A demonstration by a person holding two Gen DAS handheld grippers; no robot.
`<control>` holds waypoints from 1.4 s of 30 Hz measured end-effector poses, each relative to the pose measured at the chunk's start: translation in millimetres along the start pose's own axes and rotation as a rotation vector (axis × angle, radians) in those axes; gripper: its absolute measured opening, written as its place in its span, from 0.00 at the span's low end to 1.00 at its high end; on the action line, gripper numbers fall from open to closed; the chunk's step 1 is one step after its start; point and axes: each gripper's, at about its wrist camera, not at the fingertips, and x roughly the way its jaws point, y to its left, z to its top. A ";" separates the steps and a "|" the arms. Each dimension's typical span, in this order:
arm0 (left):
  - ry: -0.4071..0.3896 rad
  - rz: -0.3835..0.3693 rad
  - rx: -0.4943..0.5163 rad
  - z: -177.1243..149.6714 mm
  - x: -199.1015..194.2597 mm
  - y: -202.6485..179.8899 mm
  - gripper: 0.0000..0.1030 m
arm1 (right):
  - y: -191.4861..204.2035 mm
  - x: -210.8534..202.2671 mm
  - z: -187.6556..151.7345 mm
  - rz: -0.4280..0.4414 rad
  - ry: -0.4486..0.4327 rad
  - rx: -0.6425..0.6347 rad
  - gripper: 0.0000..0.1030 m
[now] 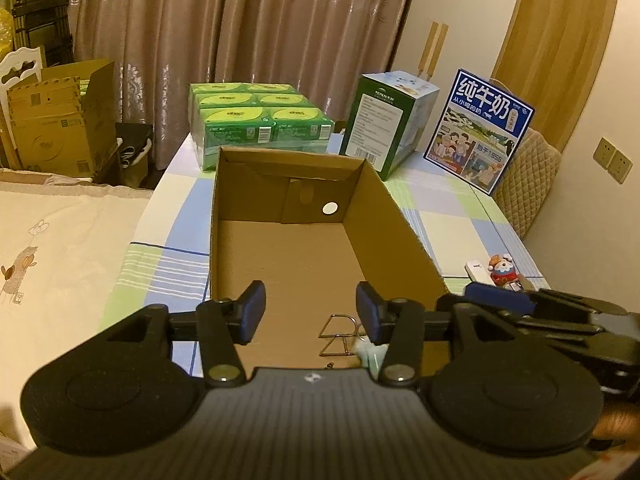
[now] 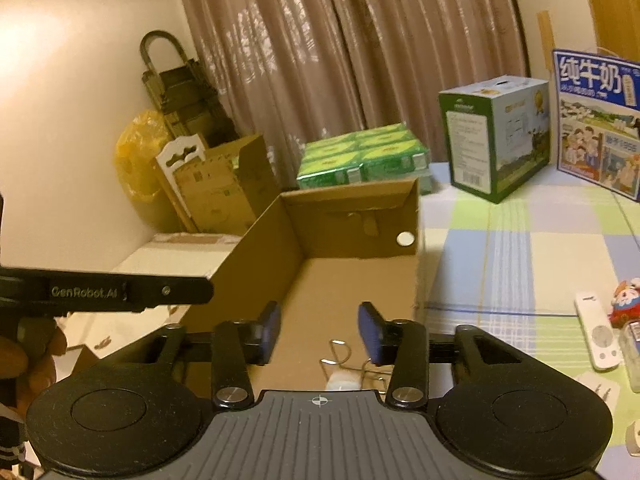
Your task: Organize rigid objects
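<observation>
An open cardboard box point(image 1: 394, 216) point(image 2: 276, 232) stands on the checked table. On its floor near the front lie a bent wire piece point(image 1: 340, 330) point(image 2: 340, 354) and a small pale object point(image 1: 370, 354) point(image 2: 340, 380). My left gripper point(image 1: 310, 312) is open and empty above the box's near end. My right gripper point(image 2: 320, 330) is open and empty, also over the box's near end. The right gripper body shows in the left wrist view point(image 1: 560, 316); the left one shows in the right wrist view point(image 2: 120, 292). A white remote point(image 2: 596, 332), a red toy figure point(image 1: 504, 270) point(image 2: 626, 300) and a white stick point(image 1: 478, 270) lie right of the box.
Behind the box stand a green pack of tissue boxes point(image 1: 260, 120) point(image 2: 360, 156), a green-and-white carton point(image 1: 384, 120) point(image 2: 492, 136) and a blue milk carton point(image 1: 476, 128) point(image 2: 596, 120). Curtains hang behind. Cardboard boxes point(image 1: 56, 120) stand at the left beside a bed point(image 1: 60, 248).
</observation>
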 end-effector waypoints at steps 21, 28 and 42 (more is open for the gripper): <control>-0.104 -0.013 0.110 -11.0 -38.2 -69.8 0.67 | -47.2 -123.1 -32.1 -0.157 -0.116 0.056 0.53; -0.148 -0.055 0.173 -24.2 -48.2 -117.8 0.77 | -72.6 -179.6 -72.2 -0.267 -0.141 0.086 0.62; -0.137 -0.197 0.298 -53.5 -18.0 -208.2 0.91 | -133.3 -230.8 -120.7 -0.426 -0.137 0.212 0.74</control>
